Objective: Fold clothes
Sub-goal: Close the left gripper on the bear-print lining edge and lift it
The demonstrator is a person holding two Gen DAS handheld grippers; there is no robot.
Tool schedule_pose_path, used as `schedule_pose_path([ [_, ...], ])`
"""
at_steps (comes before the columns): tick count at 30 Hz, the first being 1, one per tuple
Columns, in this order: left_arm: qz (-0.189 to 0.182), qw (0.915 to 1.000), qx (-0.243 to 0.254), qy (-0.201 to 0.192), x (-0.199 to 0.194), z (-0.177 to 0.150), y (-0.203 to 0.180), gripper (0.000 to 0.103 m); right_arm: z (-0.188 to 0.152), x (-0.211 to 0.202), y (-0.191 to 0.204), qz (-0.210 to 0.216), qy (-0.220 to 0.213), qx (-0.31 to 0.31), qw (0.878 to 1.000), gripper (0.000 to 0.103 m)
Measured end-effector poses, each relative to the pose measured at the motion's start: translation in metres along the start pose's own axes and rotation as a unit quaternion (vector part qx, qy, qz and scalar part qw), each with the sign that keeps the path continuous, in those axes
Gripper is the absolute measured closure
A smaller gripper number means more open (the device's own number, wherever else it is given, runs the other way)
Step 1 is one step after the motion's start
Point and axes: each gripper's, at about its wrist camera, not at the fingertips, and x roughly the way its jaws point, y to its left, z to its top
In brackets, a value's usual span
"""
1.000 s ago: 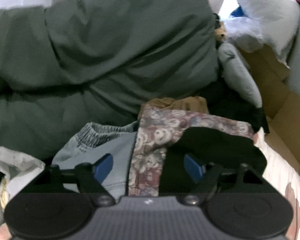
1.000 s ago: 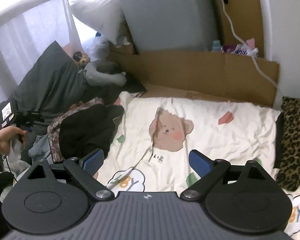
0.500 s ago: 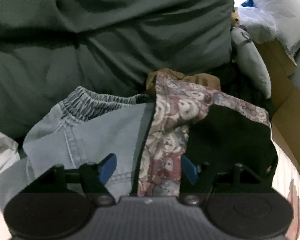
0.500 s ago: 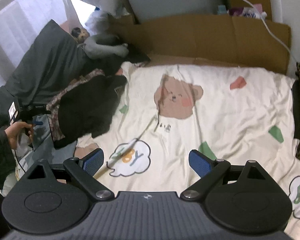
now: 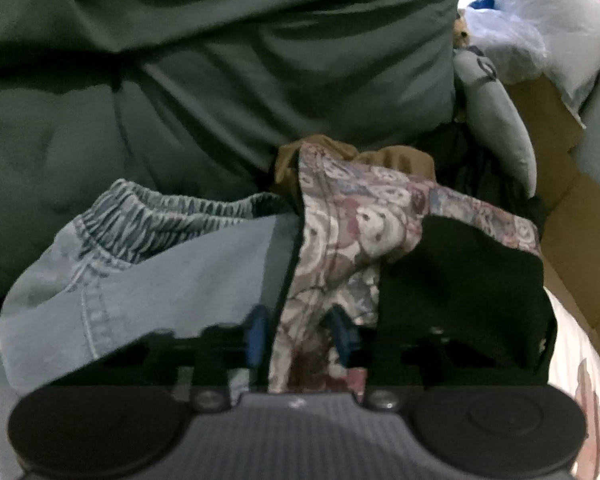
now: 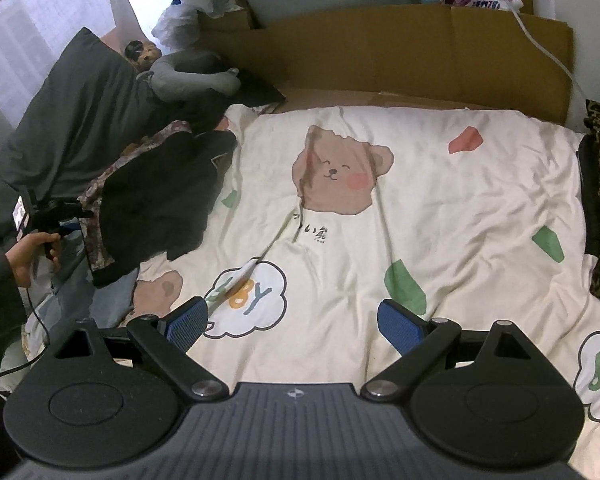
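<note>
Our left gripper [image 5: 300,332] has jaws closing on the floral patterned cloth [image 5: 340,248], while our right gripper [image 6: 296,320] has jaws spread above the cream cartoon-bear bedsheet [image 6: 440,208].

A home bedroom: a cream bedsheet [image 6: 440,208] printed with a cartoon bear covers the bed, a dark green duvet [image 6: 76,120] is heaped at left, a plush toy [image 6: 142,52] lies far left, cardboard [image 6: 420,52] lines the far wall.

Left claw [image 5: 298,332]: angled downward, jaws closing, cloth between blue pads [image 5: 255,334].
Right claw [image 6: 296,322]: angled downward, jaws spread wide, nothing between.
Left hand [image 6: 30,258]: wrapped around claw handle, dark sleeve above.
</note>
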Motion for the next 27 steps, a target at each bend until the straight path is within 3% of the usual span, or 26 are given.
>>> schedule_pose_path([
  [1,-0.006,1.0,-0.002,0.001,0.0,0.0,0.0,0.093,0.0,-0.001,-0.001,0.002,0.0,-0.002,1.0,0.009],
  [2,-0.018,0.9998,-0.007,0.003,-0.001,0.0,0.0,0.097,0.0,-0.001,0.0,0.003,-0.002,-0.004,1.0,0.01],
  [8,-0.07,0.9975,-0.003,0.005,-0.019,-0.003,-0.009,0.1,0.002,-0.003,-0.003,0.0,-0.015,-0.006,1.0,0.03],
  [12,-0.105,0.9944,0.005,0.01,-0.037,-0.007,-0.023,0.1,0.004,-0.002,-0.01,-0.007,-0.019,0.011,1.0,0.037],
  [21,-0.202,0.9774,0.045,0.044,-0.073,-0.029,-0.089,0.101,0.003,0.004,-0.003,-0.003,-0.036,0.001,0.999,0.037],
  [27,-0.267,0.9566,0.092,0.072,-0.095,-0.049,-0.141,0.101,0.001,0.011,0.004,0.038,-0.043,0.004,0.998,0.024],
])
